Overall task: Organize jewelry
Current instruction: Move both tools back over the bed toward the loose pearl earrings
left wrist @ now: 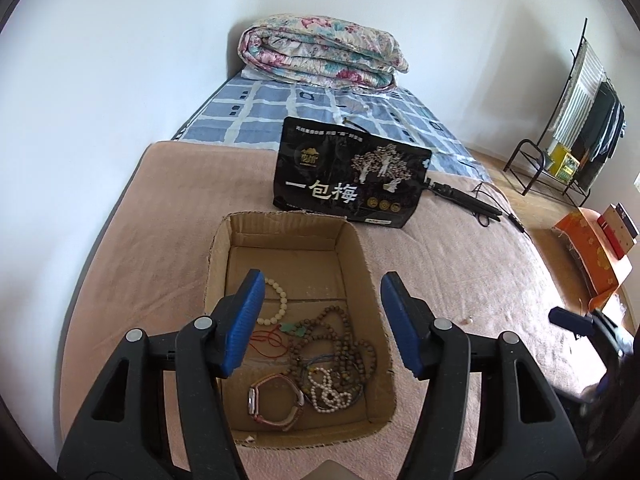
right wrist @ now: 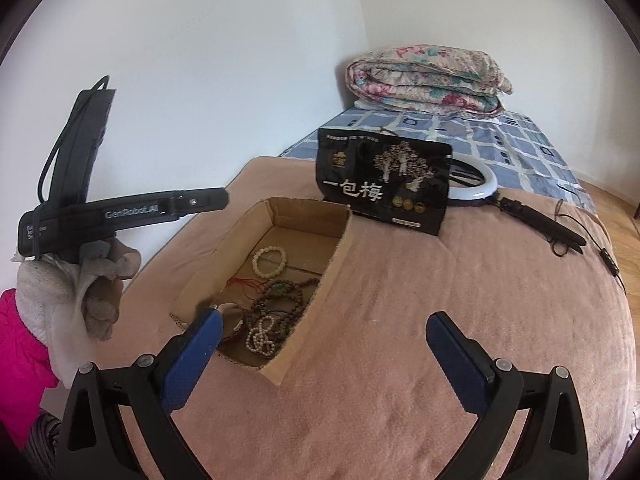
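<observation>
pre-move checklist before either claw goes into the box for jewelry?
1. Left claw open, empty: ok.
2. Right claw open, empty: ok.
3. Left claw hangs over the cardboard box: ok.
4. Cream bead bracelet lies apart from the pile, easy first pick: ok.
5. Brown bead strands free of the white bead strand and red cord: not ok, tangled.
6. Watch strap free of the beads: cannot tell.

One cardboard box (left wrist: 344,248) holds two pale bead bracelets (left wrist: 276,300), one watch (left wrist: 276,402), one red cord (left wrist: 268,338) and a tangle of brown beads (left wrist: 340,344), count unclear. Behind it stand one black bag (left wrist: 348,176), one ring light (right wrist: 486,184) and one folded quilt (left wrist: 320,52).
</observation>
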`<state>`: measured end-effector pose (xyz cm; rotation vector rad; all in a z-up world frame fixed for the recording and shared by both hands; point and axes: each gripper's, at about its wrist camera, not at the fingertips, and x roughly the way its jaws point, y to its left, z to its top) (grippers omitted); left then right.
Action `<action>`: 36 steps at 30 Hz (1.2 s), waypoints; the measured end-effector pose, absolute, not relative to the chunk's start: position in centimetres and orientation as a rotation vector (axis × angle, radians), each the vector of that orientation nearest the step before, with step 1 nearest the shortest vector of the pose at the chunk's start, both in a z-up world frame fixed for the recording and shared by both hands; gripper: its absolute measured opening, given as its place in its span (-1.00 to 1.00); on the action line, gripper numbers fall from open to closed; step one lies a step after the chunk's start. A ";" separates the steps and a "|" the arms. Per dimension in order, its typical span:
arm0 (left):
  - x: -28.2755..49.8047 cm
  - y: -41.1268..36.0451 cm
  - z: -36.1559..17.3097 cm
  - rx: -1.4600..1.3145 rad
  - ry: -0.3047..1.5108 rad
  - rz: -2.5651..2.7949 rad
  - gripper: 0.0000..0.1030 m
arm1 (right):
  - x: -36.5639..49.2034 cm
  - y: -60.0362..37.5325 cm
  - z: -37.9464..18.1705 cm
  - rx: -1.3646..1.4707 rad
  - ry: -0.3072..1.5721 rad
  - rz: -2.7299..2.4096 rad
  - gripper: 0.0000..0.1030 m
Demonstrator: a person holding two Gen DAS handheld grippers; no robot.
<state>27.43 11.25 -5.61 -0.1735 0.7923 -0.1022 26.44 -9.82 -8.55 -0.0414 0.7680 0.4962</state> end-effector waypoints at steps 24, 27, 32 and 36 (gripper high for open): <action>23.5 1.8 -6.2 -0.074 0.802 -0.294 0.20 | 23.7 -24.7 -9.8 -0.006 0.783 0.203 0.97; 23.6 0.2 -7.0 -0.062 0.822 -0.321 0.20 | 23.2 -25.7 -10.9 -0.027 0.809 0.197 0.94; 24.4 -2.3 -8.4 -0.052 0.854 -0.363 0.20 | 22.6 -27.0 -12.7 -0.011 0.867 0.197 0.76; 25.0 -4.5 -9.4 -0.024 0.870 -0.402 0.08 | 21.9 -27.7 -14.3 -0.025 0.895 0.198 0.67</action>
